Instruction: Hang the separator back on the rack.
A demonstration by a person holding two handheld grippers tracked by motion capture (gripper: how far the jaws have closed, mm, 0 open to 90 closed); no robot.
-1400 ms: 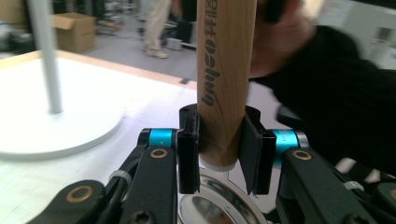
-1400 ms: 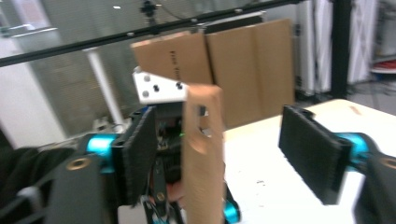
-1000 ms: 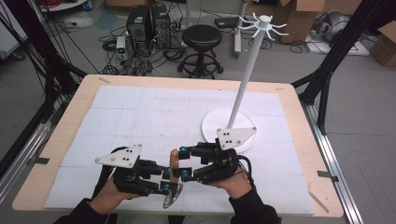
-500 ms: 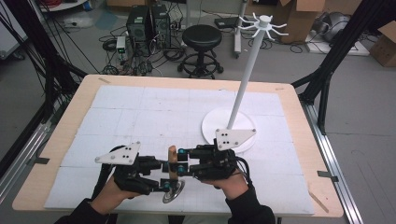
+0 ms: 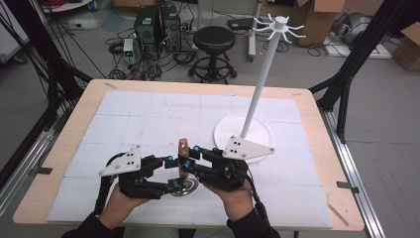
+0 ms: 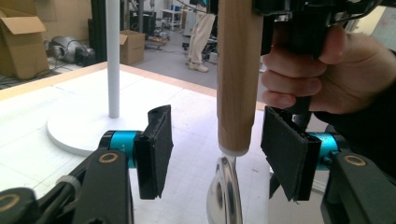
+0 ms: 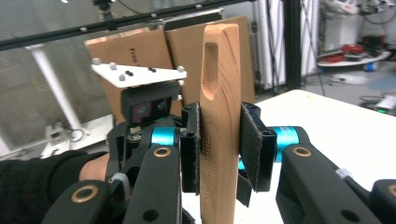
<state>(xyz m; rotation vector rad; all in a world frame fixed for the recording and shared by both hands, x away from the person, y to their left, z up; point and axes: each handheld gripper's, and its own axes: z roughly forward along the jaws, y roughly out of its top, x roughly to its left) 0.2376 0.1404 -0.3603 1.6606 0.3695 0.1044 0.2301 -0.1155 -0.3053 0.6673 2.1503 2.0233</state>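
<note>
A utensil with a wooden handle [image 5: 183, 148] and a round shiny metal head [image 5: 184, 187] stands upright near the table's front edge, head down. My right gripper [image 5: 187, 159] is shut on the handle [image 7: 219, 84], having just closed on it, and both pads press its sides. My left gripper [image 5: 173, 172] is open. Its jaws have just been opening and stand apart on either side of the handle's lower end [image 6: 236, 70], clear of the wood. The metal head [image 6: 224, 191] hangs just below them. The right hand [image 6: 327, 74] is close behind.
A white hook stand rises from a round base [image 5: 233, 131] at the table's right middle, its pole [image 5: 262, 79] topped with several hooks. White mats cover the wooden table [image 5: 317, 148]. A stool and cables lie on the floor beyond.
The left jaws have let go of the handle and spread apart. The right jaws have closed on it, and the handle now stands more upright. Neither hand has shifted much.
</note>
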